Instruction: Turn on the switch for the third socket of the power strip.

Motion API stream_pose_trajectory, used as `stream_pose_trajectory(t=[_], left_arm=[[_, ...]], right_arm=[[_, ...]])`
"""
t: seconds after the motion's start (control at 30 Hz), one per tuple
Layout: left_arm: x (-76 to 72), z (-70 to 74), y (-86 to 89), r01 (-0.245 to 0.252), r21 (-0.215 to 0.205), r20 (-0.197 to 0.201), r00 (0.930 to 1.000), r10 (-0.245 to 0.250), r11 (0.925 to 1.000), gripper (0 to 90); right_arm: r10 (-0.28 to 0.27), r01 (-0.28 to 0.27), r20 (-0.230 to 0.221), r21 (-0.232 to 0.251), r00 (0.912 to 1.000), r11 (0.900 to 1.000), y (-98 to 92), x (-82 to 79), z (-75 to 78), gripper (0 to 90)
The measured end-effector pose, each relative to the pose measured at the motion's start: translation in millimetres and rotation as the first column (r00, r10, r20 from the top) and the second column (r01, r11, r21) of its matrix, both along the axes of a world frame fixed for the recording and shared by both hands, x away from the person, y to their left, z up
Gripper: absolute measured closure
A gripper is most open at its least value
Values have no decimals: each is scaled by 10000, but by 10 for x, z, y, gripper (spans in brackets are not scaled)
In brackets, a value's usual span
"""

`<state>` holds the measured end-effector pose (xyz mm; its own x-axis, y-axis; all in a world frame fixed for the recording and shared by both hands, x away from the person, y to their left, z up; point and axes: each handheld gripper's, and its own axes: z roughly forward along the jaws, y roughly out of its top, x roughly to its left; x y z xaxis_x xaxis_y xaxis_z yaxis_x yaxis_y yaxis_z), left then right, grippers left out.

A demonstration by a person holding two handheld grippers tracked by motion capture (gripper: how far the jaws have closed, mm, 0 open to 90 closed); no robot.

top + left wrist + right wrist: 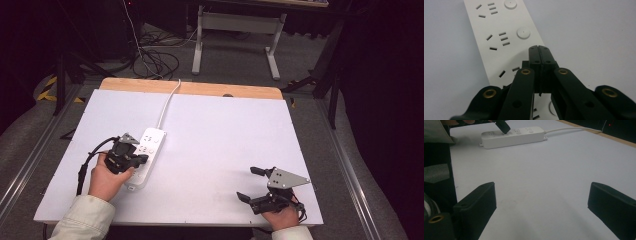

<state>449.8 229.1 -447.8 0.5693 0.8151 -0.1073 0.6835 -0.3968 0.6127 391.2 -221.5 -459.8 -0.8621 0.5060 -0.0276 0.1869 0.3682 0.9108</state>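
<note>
fingers of the left gripper [539,51] are pressed flat together with nothing between them, their joined tip down over the white strip [499,37], at or just above a switch button in its row; whether the tip touches the button i cannot tell. it looks like a push on a switch is in hand. with the tip this narrow, it could slide off the round button onto the flat face beside it, or jab the socket slots next to it, and the switch would not click. if the push comes at a slant, the light strip may skid or pivot across the smooth table [225,150], since nothing pins it down. the strip lies on the left of the table, its cord [167,102] running to the far edge, so a tug could also drag it. fingers of the right gripper [541,202] are spread wide and empty, at the near right, well apart from the strip, too far to steady it.
</note>
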Motion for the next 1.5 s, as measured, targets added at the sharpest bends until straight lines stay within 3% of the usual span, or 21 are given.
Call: stream_pose_trajectory(t=[0.43, 0.63, 1.23, 1.5], left_arm=[[-37, -38, -8, 90, 77, 354, 9993, -92, 9999, 900], [-26, -44, 12, 46, -77, 230, 9997, -44, 10000, 900], [-43, -50, -28, 39, 282, 377, 9993, -49, 9996, 900], [-42, -57, -26, 30, 178, 330, 9994, -36, 9998, 900]], right_arm=[[47, -47, -71, 37, 10000, 10000, 1, 0, -5, 87], [46, -46, -57, 32, 10000, 10000, 2, -1, -3, 87], [32, -33, -80, -43, 10000, 10000, 15, -2, -5, 87], [43, -43, -73, -22, 10000, 10000, 15, -5, -4, 87]])
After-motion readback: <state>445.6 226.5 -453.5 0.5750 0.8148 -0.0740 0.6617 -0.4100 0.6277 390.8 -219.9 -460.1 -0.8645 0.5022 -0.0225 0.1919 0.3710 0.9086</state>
